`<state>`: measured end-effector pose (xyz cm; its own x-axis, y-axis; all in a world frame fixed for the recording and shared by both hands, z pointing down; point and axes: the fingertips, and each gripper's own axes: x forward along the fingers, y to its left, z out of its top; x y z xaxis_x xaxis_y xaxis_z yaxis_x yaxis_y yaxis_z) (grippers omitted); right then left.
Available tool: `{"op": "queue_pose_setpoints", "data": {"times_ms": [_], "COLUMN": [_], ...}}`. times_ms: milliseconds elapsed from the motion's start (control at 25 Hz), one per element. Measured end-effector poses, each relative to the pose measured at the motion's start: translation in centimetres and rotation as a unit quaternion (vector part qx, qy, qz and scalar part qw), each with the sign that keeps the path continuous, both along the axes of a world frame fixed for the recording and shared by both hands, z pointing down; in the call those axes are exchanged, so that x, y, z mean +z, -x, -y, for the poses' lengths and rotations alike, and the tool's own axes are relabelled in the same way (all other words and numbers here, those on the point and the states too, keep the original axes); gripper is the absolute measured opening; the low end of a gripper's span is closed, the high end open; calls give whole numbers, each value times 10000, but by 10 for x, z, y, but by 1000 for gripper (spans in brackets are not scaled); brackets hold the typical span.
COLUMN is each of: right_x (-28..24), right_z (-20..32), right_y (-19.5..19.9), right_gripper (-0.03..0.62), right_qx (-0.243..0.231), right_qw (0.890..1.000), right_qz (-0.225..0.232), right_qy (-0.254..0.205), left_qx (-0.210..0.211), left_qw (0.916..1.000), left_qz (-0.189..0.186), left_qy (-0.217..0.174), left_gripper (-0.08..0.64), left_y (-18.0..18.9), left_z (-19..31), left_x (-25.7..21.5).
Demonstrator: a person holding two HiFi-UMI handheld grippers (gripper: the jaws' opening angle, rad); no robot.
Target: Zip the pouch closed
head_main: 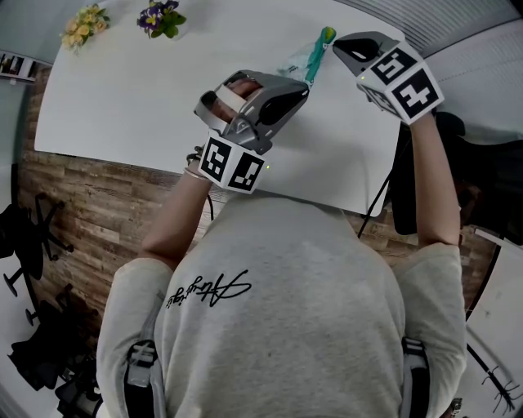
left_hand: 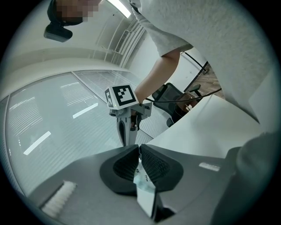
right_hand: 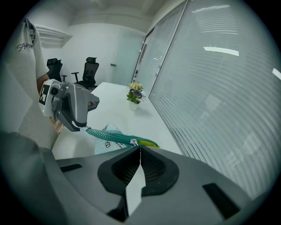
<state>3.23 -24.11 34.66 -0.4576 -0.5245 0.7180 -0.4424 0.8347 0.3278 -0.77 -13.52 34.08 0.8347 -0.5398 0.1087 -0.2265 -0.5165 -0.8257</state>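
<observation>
1. Nearest in, the left gripper sits just ahead of the person's chest. Its jaws are clenched on one end of the pouch, and its own view shows a fold of pale, teal-printed fabric pinched flat between the pads.
2. From that grip the pouch stretches away toward 1 o'clock over the white bench. The teal zip line is drawn straight and the soft body sags beneath it. I can't tell whether that sag touches the bench.
3. At the far end of the line is the right gripper, jaws pressed tight together with their tips right on the zip slider. The pull tab looks nipped between them, though the tab itself is too small to make out.
4. Here's the relation that counts. In the right gripper view the zip's long axis runs from the jaws toward 10 o'clock, back to the left gripper. The yellow-green end tab pokes out just beyond the slider at 3 o'clock.
5. My read is that the slider is almost home, with only a short run of track left. The right hand is the one on the slider, so it should draw along that axis toward the end tab while the left anchors. Pulling off-line would likely buckle the fabric.
6. Farthest back, the yellow flowers and purple flowers stand at the bench's 10 to 11 o'clock corner, well apart from the action.
</observation>
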Motion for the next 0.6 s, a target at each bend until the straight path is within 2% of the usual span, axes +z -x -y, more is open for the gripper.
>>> {"op": "queue_pose_setpoints", "data": {"times_ms": [480, 600], "right_x": [4, 0], "right_z": [9, 17], "right_y": [-2, -9], "right_gripper": [9, 0], "right_qx": [181, 391], "right_qw": [9991, 9967], "right_qz": [-230, -380], "right_qy": [-292, -600], "left_qx": [-20, 108], "left_qw": [9998, 9998], "left_qz": [-118, -134], "left_qy": [143, 108], "left_gripper": [18, 18], "left_y": [0, -2], "left_z": [-2, -7], "left_x": [-1, -4]}}
